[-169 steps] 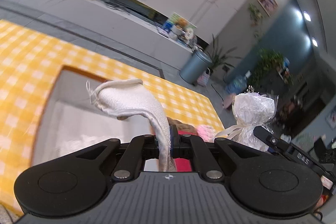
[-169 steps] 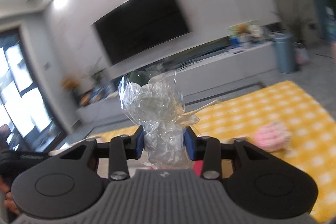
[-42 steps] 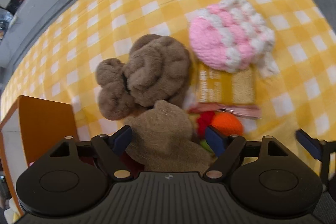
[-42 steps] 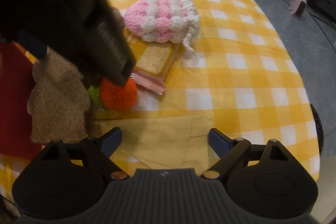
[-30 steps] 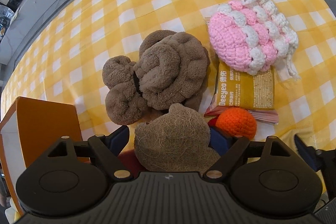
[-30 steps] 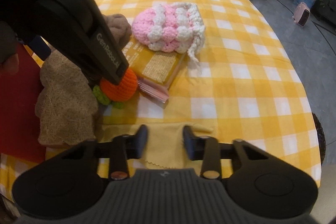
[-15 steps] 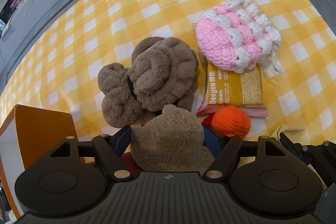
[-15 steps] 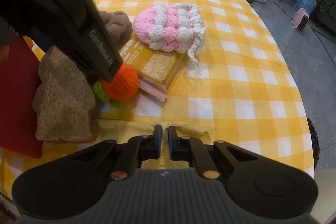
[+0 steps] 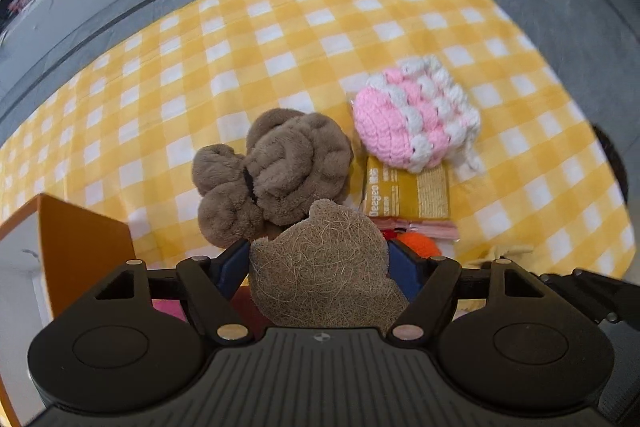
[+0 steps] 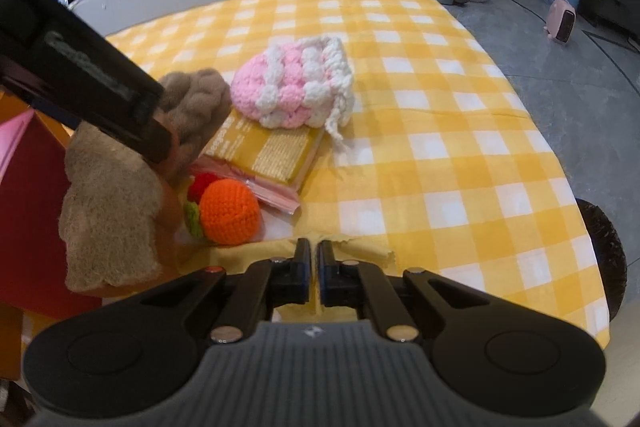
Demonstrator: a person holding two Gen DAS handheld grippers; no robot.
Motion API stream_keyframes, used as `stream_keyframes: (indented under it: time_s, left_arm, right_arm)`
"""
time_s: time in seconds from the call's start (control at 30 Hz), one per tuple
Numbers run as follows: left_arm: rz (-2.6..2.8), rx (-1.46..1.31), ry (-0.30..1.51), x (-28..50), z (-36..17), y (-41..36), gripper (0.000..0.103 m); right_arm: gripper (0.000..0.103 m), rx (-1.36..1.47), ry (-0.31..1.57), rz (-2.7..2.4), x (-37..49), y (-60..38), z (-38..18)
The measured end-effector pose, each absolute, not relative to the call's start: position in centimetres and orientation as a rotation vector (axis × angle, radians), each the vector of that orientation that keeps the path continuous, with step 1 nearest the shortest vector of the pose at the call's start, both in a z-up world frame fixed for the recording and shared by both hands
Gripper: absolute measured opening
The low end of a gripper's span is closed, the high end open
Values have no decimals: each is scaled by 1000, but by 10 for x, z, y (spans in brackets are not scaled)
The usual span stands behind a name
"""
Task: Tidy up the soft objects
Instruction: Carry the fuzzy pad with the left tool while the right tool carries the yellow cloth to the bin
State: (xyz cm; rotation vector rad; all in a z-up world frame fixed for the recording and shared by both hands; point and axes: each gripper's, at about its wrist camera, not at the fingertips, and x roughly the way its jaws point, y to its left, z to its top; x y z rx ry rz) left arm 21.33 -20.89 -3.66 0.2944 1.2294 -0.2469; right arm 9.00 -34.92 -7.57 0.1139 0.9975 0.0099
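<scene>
The left gripper [image 9: 320,263] has its jaws set wide but pressed on both sides of a flat, bear-shaped pad of coarse tan fibre [image 9: 324,267], which stands upright between the blue pads with its rounded ears pointing away from the camera; in the right wrist view the same pad [image 10: 108,227] hangs off the counter under the dark left gripper body. The right gripper [image 10: 314,259] has its jaws closed to a sliver on the near edge of a thin yellow cloth [image 10: 340,247] lying flat on the yellow-and-white checked counter [image 10: 440,147], with a crumpled fold of it just beyond the tips. Just left of and beyond the right jaws sits an orange crocheted ball with a green leaf [image 10: 228,215], and further off a yellow sponge packet [image 10: 268,151], a pink-and-white crocheted pouch [image 10: 292,87] resting partly on it, and a brown plush towel bundle [image 9: 276,175]. The orange-walled box [image 9: 84,239] stands to the near left of the left jaws, so the left hand is judged the nearer to it, and the pad would likely need carrying leftward with its flat face vertical; the cloth lies well right of the box.
</scene>
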Motion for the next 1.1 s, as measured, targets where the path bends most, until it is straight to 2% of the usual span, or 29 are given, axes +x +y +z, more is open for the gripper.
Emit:
stream_keyframes:
  time_s: [0.67, 1.1]
  left_arm:
    - [-312, 202, 1068, 187, 24, -176, 85]
    - [-407, 54, 948, 152, 65, -115, 85]
  right_arm:
    - [2, 210, 851, 44, 70, -361, -43]
    - [2, 180, 667, 23, 40, -339, 12]
